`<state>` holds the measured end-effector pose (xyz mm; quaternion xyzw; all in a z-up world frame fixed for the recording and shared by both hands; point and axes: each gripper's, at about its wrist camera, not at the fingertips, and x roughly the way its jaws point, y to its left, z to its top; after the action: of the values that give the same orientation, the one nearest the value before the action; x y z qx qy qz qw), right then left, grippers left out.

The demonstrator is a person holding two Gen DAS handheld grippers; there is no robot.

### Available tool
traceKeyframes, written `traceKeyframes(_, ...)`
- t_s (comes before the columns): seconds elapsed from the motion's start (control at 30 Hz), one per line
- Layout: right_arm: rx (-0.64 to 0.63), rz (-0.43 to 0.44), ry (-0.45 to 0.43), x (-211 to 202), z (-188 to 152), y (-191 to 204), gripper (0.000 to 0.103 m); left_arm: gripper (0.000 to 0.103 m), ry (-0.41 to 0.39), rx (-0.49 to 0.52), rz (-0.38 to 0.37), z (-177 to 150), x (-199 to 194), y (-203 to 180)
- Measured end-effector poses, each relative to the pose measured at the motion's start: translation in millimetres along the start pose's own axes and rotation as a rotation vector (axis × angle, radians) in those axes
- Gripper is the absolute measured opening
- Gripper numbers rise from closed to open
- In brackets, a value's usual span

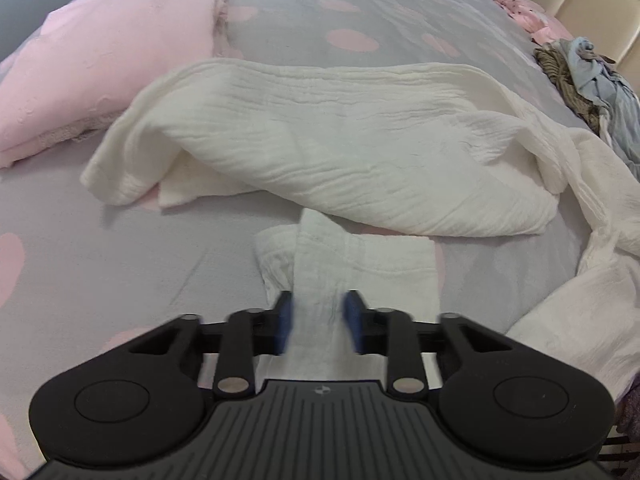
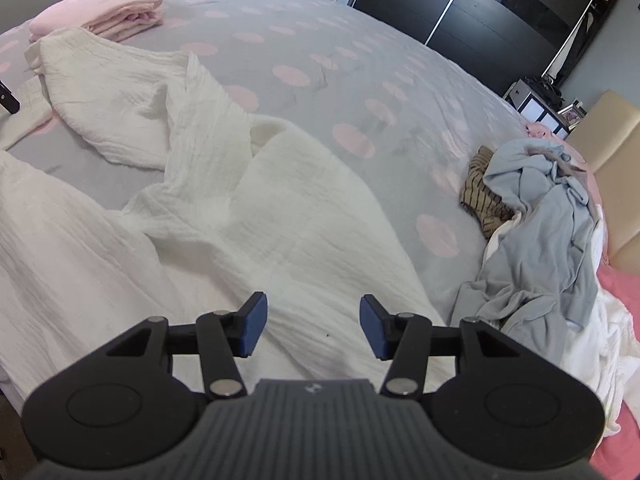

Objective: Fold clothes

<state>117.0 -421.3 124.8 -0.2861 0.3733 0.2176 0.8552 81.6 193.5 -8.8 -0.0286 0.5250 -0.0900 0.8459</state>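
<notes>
Grey bedding (image 2: 312, 40) with pink dots carries our white crinkled garment (image 1: 328, 136). On the garment's near strip, our left gripper (image 1: 319, 322) pinches the cloth between its blue pads. Over the garment's broad part, our right gripper (image 2: 313, 326) hangs with jaws wide and empty.

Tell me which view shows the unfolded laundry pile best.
The right wrist view: the grey garment and striped brown one lie in plain sight on the bed's right side, beyond the open right gripper. The left wrist view shows the pile small and clipped at its edge.
</notes>
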Motion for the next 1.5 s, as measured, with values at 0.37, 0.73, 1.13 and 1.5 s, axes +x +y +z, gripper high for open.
traceKeyframes(0.37, 0.011, -0.042, 0.097, 10, -5, 3, 0.057, 0.004, -0.310, -0.214, 0.239, -13, -107, 47)
traceKeyframes(0.73, 0.047, -0.026, 0.139, 14, 5, 6, 0.057, 0.004, -0.100, -0.407, 0.397, -62, -115, 112)
traceKeyframes(1.13, -0.047, -0.003, 0.115, 3, 17, 32, 0.057, 0.037, -0.129, -0.484, 0.462, -87, -134, 136)
traceKeyframes(1.5, -0.263, 0.283, 0.031, -32, 23, 99, 0.057, 0.037, -0.113, 0.042, 0.357, -75, -154, 84)
